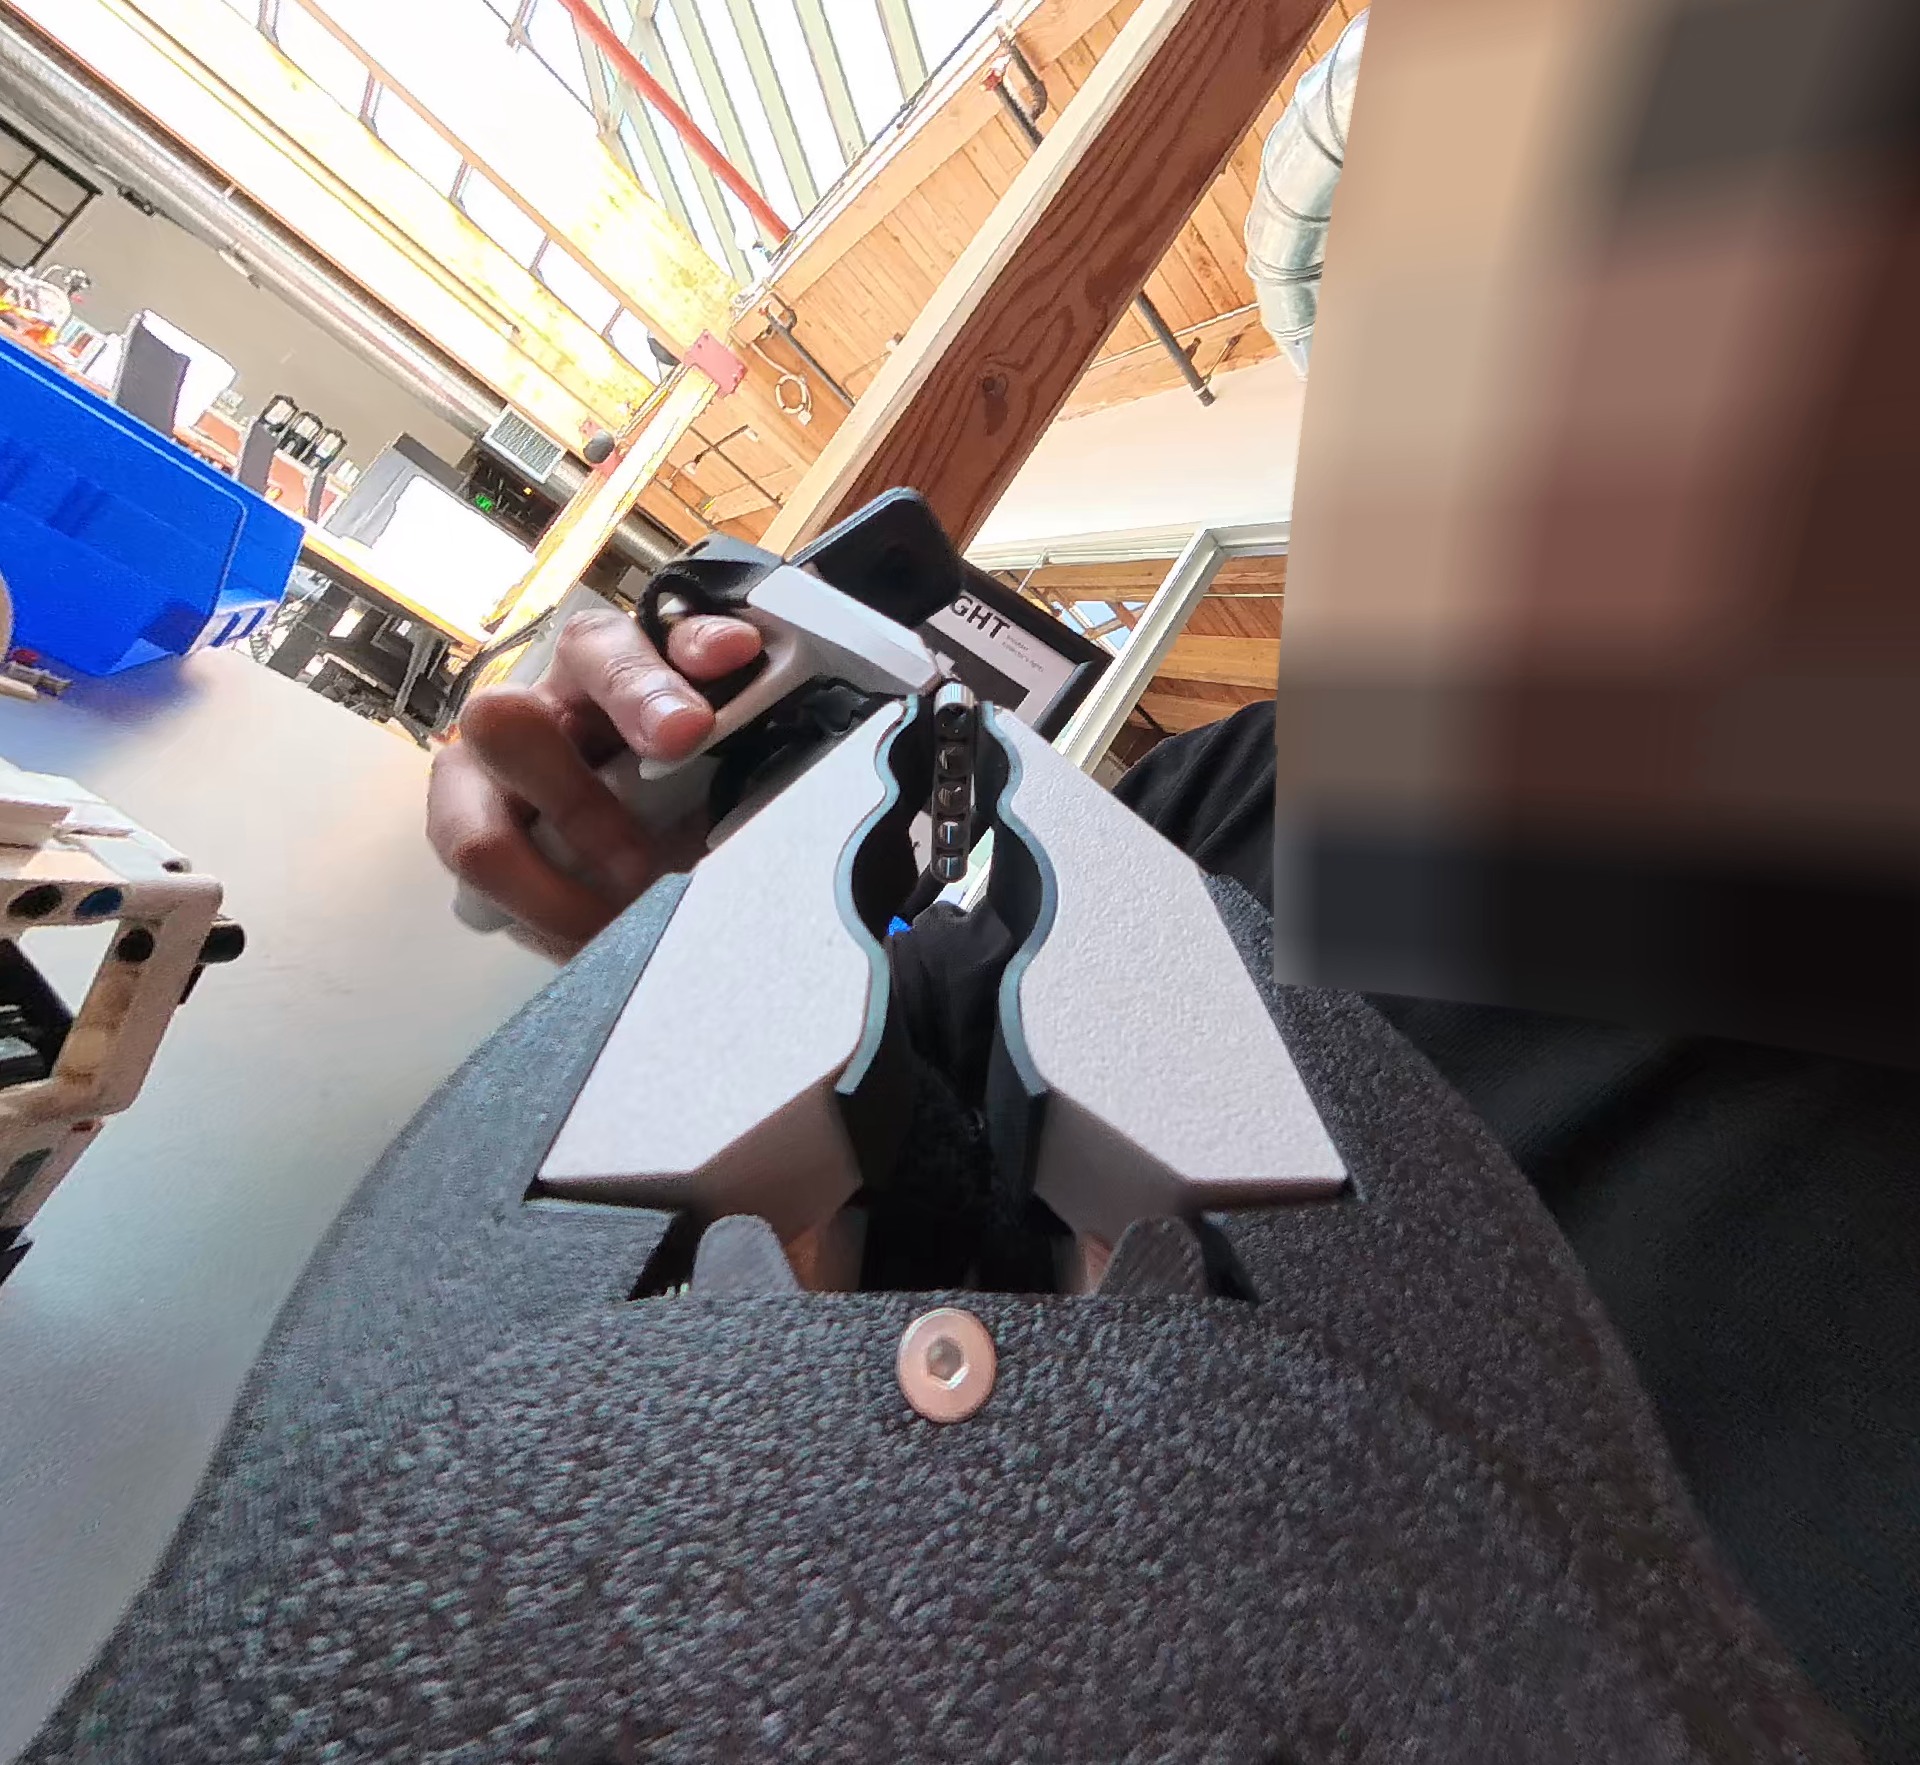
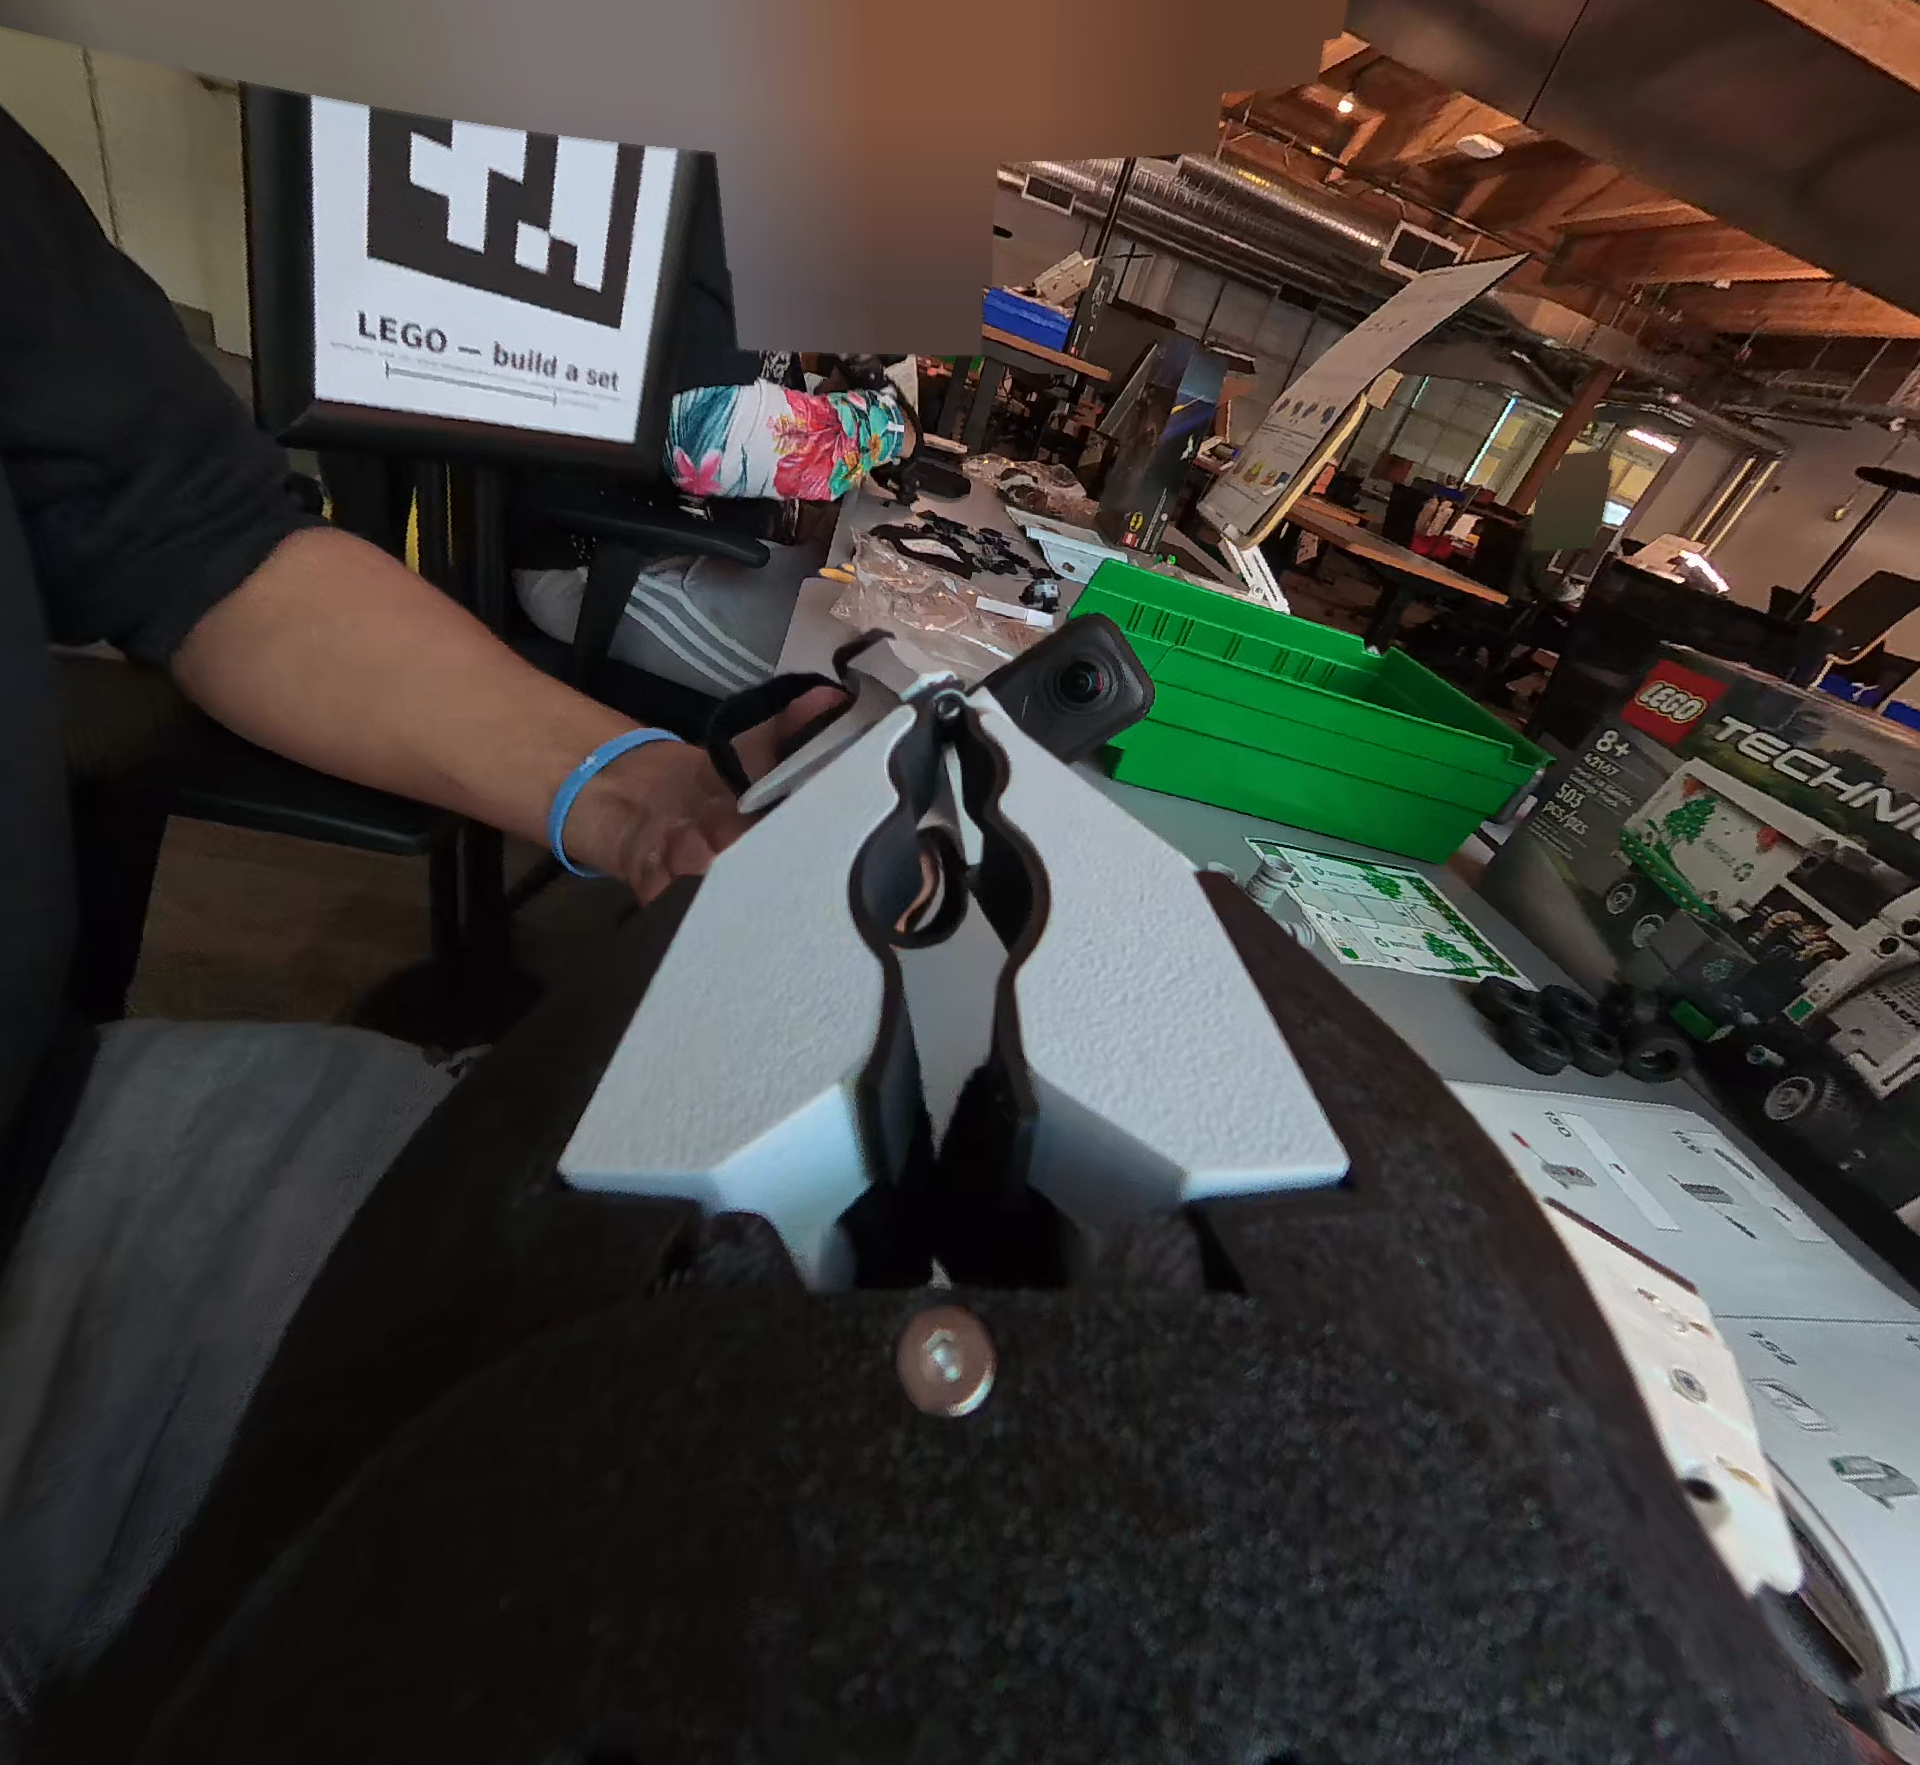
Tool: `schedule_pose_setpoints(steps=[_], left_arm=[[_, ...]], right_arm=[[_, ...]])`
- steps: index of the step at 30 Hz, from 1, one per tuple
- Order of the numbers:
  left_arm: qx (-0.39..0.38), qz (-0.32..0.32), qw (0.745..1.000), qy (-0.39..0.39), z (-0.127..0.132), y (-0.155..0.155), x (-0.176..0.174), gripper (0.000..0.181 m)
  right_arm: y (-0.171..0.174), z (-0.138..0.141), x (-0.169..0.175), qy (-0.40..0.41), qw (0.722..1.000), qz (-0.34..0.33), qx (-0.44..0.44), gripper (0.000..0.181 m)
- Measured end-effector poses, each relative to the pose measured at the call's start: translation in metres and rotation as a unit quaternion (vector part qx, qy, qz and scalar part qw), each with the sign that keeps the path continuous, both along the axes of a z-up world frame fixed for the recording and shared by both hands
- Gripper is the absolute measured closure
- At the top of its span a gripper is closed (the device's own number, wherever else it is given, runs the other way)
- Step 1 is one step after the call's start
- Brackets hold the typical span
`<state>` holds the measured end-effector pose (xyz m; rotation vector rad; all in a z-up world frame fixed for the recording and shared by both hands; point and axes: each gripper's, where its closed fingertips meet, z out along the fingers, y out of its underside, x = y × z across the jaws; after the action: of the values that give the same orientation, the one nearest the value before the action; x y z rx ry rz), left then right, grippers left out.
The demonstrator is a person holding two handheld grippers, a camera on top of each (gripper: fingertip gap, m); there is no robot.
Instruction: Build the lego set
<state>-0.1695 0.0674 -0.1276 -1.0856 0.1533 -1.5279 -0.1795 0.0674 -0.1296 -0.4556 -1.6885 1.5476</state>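
My left gripper is raised off the table and nearly shut. A short black beam with holes lies between its pads, with a small grey pin at its far end. My right gripper faces it tip to tip, and its tips are closed on that grey pin. In the left wrist view the right gripper comes in from the upper left, held by a hand. A white part-built model stands at the left edge.
On the grey table are a green bin, the set's box, a sticker sheet, black tyres and an open instruction booklet. A blue bin stands far left. Another person sits beyond. Only a small space, under 4 cm, lies between the two pairs of fingers.
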Motion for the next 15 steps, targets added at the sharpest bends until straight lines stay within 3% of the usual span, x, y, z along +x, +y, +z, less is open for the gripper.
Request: schedule_pose_setpoints(steps=[1,7,15], left_arm=[[-0.003,0.0,1.0,0.007,-0.001,0.0,0.001,0.176],[-0.015,0.007,0.996,0.09,-0.012,0.004,0.008,0.176],[-0.051,0.014,0.972,0.229,-0.038,0.008,0.01,0.176]], right_arm=[[0.0,-0.002,0.001,-0.01,1.0,0.001,0.015,0.178],[0.003,-0.013,0.007,-0.088,0.994,0.017,0.054,0.179],[0.007,-0.037,0.008,-0.16,0.983,0.023,0.086,0.178]])
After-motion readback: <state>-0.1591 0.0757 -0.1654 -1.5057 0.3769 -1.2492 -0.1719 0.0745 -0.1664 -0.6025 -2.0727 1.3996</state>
